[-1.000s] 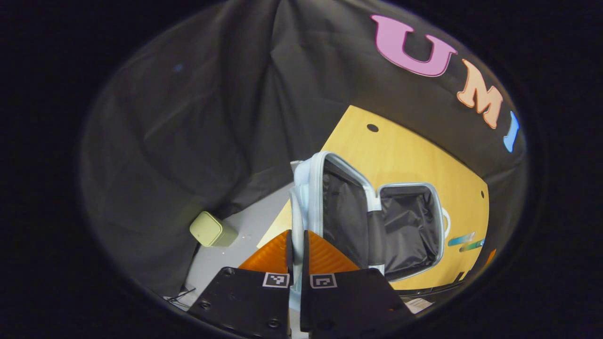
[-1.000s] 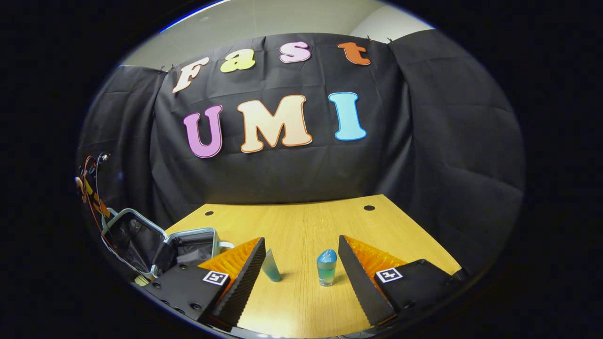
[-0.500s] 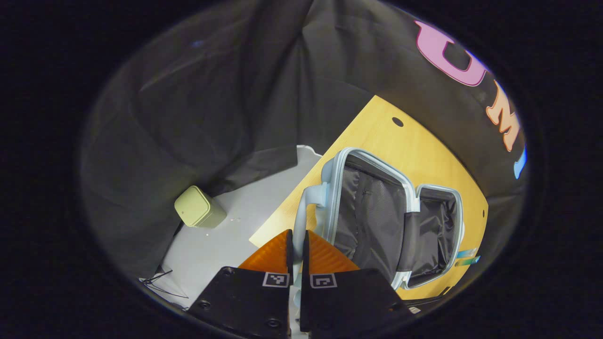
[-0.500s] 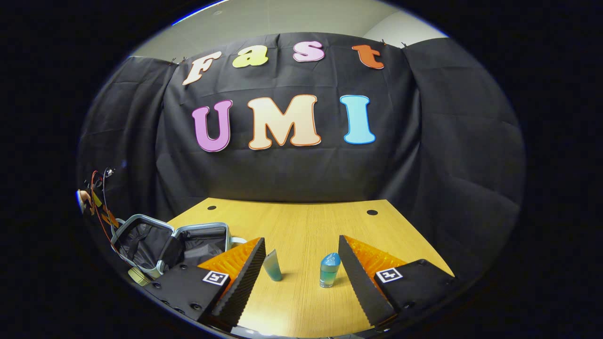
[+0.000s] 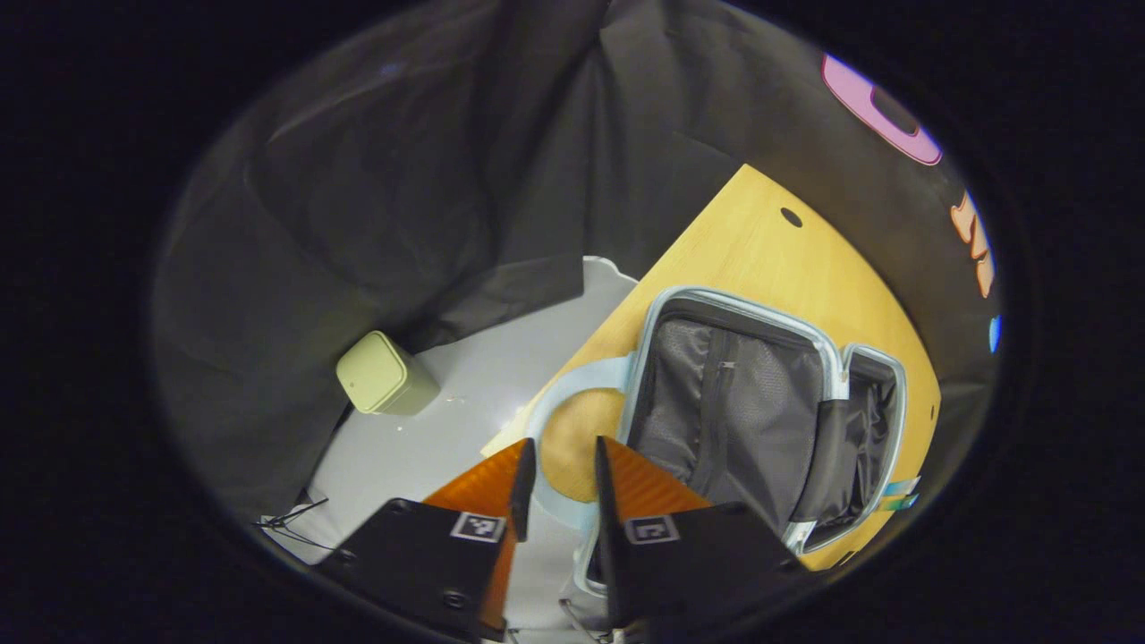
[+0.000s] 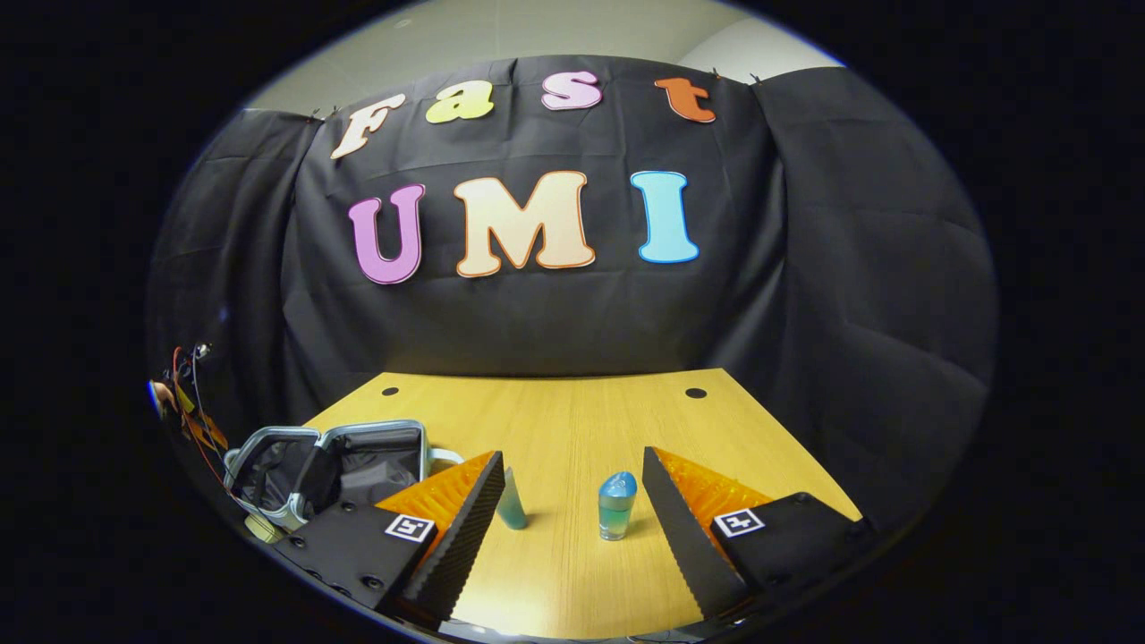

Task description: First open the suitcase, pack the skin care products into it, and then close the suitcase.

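I take the suitcase (image 5: pixel 769 402) as my landmark: it lies open on the wooden table (image 5: pixel 760 259), its dark mesh-lined lid half spread toward the table's edge and the deeper shell half behind it. In the left gripper view my left gripper (image 5: pixel 559 465) sits just off the lid's outer edge, fingers a narrow gap apart and pressing on nothing; the suitcase's pale handle loop (image 5: pixel 559 420) curves across that gap beyond the tips, and I cannot tell whether it touches them. Past the suitcase, off the table, a pale green box (image 5: pixel 385 386) stands on the grey floor (image 5: pixel 465 394). The right gripper view adds what the left lacks: my right gripper (image 6: pixel 572 483) hangs spread wide over the table, well to the side of the suitcase (image 6: pixel 335 465), clasping nothing. Between its fingers stand two skin care products, a teal tube (image 6: pixel 512 508) nearer the suitcase and a blue-capped bottle (image 6: pixel 616 506) farther from it, both upright on the table (image 6: pixel 555 420), outside the suitcase.
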Demonstrator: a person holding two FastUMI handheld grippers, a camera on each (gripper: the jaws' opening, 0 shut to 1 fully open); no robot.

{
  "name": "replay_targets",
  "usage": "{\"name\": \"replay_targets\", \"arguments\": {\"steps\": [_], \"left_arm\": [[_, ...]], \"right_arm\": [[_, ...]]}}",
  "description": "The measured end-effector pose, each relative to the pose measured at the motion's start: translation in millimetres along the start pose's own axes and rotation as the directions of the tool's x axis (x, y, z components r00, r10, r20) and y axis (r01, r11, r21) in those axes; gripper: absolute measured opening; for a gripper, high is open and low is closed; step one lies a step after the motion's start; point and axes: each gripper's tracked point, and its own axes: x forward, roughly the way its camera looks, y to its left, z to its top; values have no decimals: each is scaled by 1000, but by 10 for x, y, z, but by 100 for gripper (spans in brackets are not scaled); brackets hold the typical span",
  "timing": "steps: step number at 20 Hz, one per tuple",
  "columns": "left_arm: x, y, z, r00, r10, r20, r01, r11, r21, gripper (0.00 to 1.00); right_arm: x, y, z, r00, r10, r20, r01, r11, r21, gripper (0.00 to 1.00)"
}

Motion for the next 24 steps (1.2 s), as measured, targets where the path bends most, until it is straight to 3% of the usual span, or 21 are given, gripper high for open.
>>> {"name": "replay_targets", "arguments": {"steps": [3, 6, 9, 14, 17, 21, 24], "left_arm": [[-180, -13, 12, 996, 75, 42, -79, 993, 92, 100], [-511, -298, 128, 984, 97, 149, -123, 976, 181, 95], [-896, -914, 74, 979, 5, 203, -68, 950, 304, 95], [-1351, -2159, -472, 970, -196, 142, 107, 874, 475, 95], [-1335, -2785, -891, 956, -283, 82, 195, 816, 545, 95], [-1314, -3483, -1561, 940, -340, -20, 284, 750, 597, 95], [-1232, -3922, -1878, 930, -367, -25, 299, 715, 631, 95]], "right_arm": [[1, -53, -61, 1000, -9, -9, 9, 1000, 4, 97], [-2, -98, -126, 1000, -15, -19, 16, 1000, 20, 97], [-18, -152, -188, 999, -17, -36, 18, 999, 30, 97], [-99, -326, -254, 998, -19, -54, 21, 999, 35, 97], [-128, -460, -342, 996, -23, -81, 25, 999, 28, 97], [-132, -583, -476, 994, -11, -113, 15, 999, 32, 97], [-78, -663, -636, 989, 4, -145, 2, 999, 43, 97]]}}
